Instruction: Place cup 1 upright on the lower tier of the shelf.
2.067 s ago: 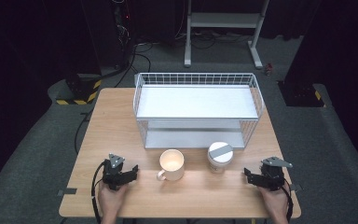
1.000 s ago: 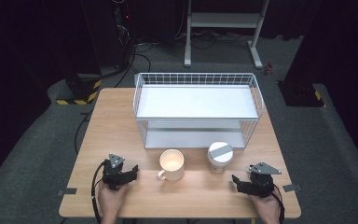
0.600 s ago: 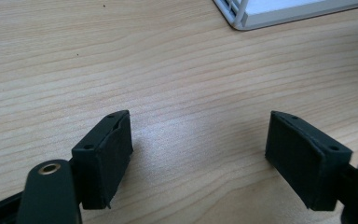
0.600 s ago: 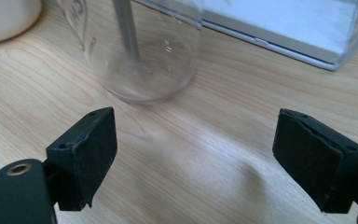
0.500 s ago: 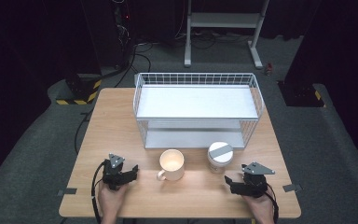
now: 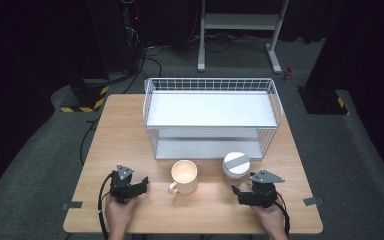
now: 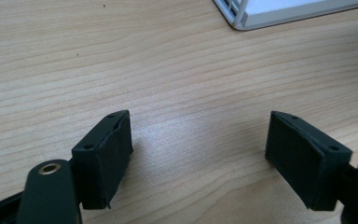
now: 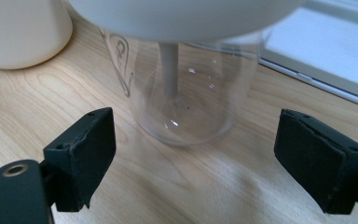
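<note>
A clear glass jar [image 8: 186, 88] with a white lid [image 6: 236, 162] stands on the wooden table [image 6: 130, 130] just in front of the wire rack. My right gripper [image 6: 241, 192] is open and low on the table, its jaws spread wide just short of the jar's base [image 8: 193, 154]. A cream mug [image 6: 184, 176] stands left of the jar, its handle toward the front left. My left gripper [image 6: 139, 186] rests open near the front left of the table, with bare wood between its jaws [image 7: 198, 158].
A white wire rack [image 6: 212, 115] with two shelves fills the back middle of the table; its lower corner [image 7: 242, 18] appears ahead of the left gripper. Tape strips [image 6: 72, 205] mark the front edge. Dark floor, cables and a stand lie beyond.
My right gripper has slid left along the front of the table, from the right edge to just in front of the jar. The left gripper has stayed put.
</note>
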Tool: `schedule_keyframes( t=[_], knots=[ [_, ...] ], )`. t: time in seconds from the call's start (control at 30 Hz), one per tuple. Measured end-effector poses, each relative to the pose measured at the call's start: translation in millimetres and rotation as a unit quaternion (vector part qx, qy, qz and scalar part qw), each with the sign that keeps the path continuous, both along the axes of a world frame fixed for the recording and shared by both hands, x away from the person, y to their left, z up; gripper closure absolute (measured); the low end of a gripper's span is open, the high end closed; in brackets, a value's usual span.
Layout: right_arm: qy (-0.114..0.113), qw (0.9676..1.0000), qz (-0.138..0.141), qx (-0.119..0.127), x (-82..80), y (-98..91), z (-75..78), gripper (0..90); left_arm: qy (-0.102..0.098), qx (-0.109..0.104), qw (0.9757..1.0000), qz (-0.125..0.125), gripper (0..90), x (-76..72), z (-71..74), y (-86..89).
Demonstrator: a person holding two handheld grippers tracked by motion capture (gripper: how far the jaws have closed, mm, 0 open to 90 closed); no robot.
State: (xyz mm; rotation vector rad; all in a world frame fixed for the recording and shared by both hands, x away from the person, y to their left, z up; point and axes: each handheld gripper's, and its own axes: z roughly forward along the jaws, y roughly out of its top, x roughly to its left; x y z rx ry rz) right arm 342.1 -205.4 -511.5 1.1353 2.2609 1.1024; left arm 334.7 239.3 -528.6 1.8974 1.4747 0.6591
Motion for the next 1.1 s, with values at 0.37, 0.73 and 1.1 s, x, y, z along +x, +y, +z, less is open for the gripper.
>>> schedule_keyframes(
  t=[0.37, 0.73, 1.1],
  knots=[
    [-0.005, 1.0, -0.001, 0.002, 10.7, 10.6, 3.2, 10.4, 0.0, 0.0, 1.0, 0.0, 23.1, 0.0, 0.0, 0.1],
    [-0.013, 0.9999, -0.001, 0.005, 20.1, 19.6, 5.3, 9.7, 0.0, 0.0, 1.0, 0.0, 23.1, 0.0, 0.0, 0.1],
    [-0.022, 0.9997, -0.004, 0.013, 24.3, 27.4, 4.8, 13.5, -0.001, 0.0, 1.0, 0.0, 23.1, 0.0, -0.1, 0.0]
  ],
)
